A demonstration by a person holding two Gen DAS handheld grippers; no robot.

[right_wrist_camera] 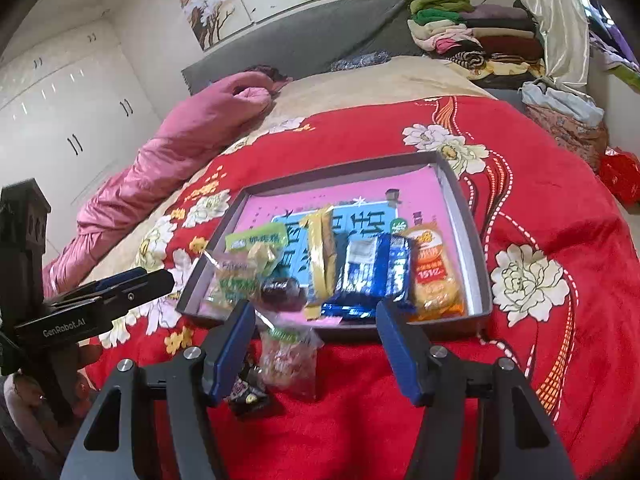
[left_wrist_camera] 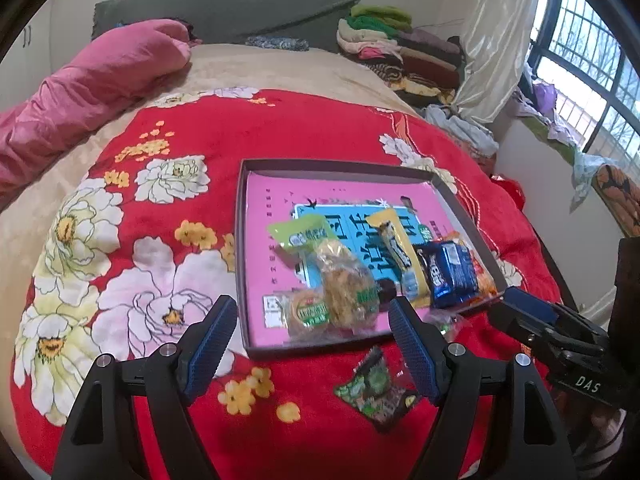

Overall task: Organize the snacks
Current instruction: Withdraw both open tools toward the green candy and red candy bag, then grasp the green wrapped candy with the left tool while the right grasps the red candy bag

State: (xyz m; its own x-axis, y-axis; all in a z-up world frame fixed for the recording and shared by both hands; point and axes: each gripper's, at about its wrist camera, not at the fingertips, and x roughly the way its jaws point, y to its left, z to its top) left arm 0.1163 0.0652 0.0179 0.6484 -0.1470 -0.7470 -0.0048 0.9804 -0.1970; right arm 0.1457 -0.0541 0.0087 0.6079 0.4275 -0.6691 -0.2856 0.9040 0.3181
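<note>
Both grippers, left gripper (left_wrist_camera: 312, 320) and right gripper (right_wrist_camera: 316, 322), spread and empty; green candy packet (left_wrist_camera: 374, 390) off tray's (left_wrist_camera: 240, 240) near edge looks light, crinkly, slippery, so pinch its sealed end.

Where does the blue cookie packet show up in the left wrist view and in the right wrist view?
Left wrist view: the blue cookie packet lies in the box's near right corner, right of the yellow bar.
Right wrist view: the blue cookie packet lies at centre, just beyond the right gripper, left of the orange packet.
Shared landmark: the grey box with its pink printed floor.
</note>
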